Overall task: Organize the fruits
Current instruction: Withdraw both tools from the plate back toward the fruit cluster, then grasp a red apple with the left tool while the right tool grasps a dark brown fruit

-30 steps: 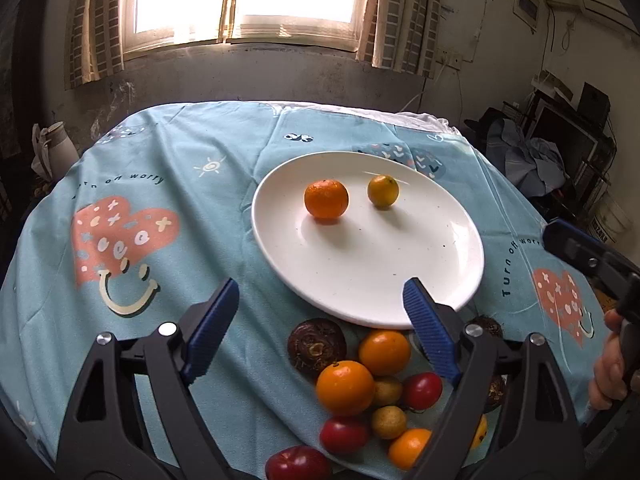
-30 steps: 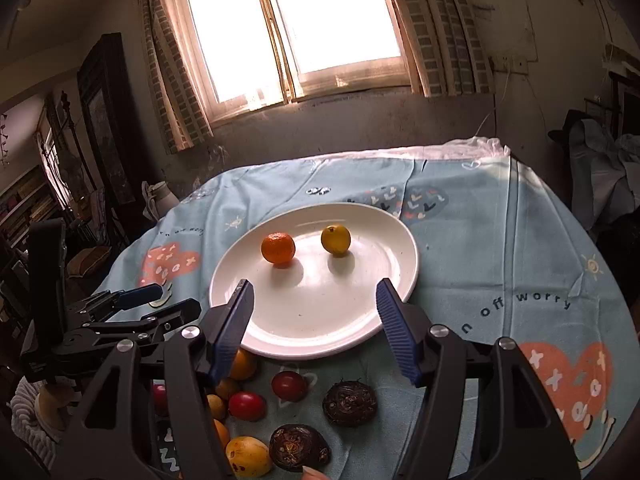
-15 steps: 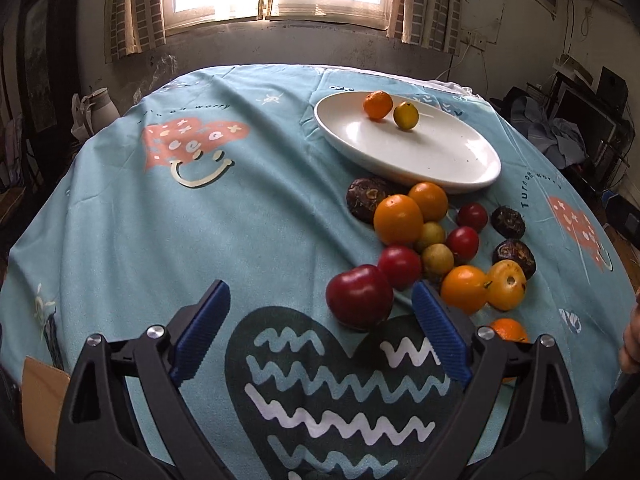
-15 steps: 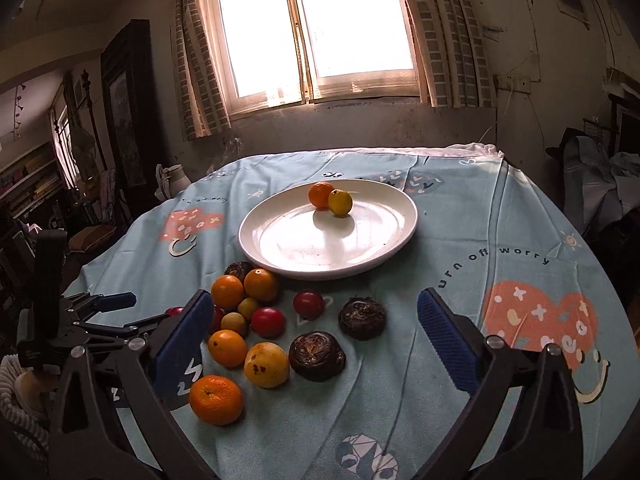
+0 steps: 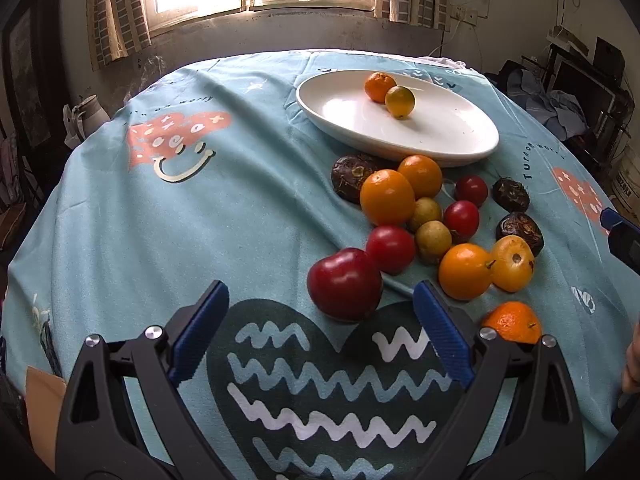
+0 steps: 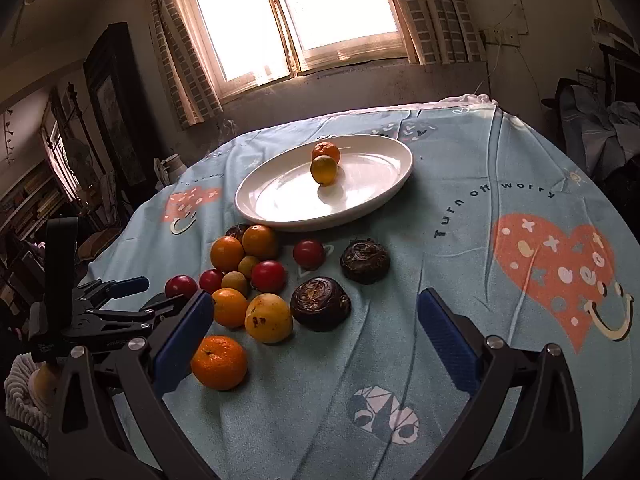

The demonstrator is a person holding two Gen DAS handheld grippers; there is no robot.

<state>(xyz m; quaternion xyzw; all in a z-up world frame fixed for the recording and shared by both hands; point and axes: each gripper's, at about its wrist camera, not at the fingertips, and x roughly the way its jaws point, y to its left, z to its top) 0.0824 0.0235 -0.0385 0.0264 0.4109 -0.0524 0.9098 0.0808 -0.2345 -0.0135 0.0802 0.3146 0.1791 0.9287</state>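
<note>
1. White and glossy, the plate (image 5: 460, 136) sits in the upper middle of the left wrist view, on the blue tablecloth (image 5: 240, 200), and carries just two fruits: a tangerine (image 5: 379, 87) and a yellow-green citrus (image 5: 400, 101) touching it in front.
2. Loose fruit lies in a cluster just below the plate's near rim: two oranges (image 5: 387, 197) side by side, small red fruits, two pale yellow-green ones, and three dark, wrinkled fruits (image 6: 320, 303) around the edges.
3. Nearest the camera in that view is a big red apple (image 5: 345, 284), resting on the cloth at the centre of the frame, touching a smaller red fruit (image 5: 391, 249) behind it.
4. Left gripper (image 5: 320, 334) hangs low at the bottom of the frame, its blue-padded fingers (image 5: 198, 330) spread wide with nothing between them; the apple lies just beyond the tips.
5. Right gripper (image 6: 316, 342) is likewise wide apart and holds nothing, over bare cloth at the bottom of its own view, with a tangerine (image 6: 219, 362) by its left finger.
6. Behind the table, a bright window (image 6: 288, 20) with checked curtains fills the upper frame.
</note>
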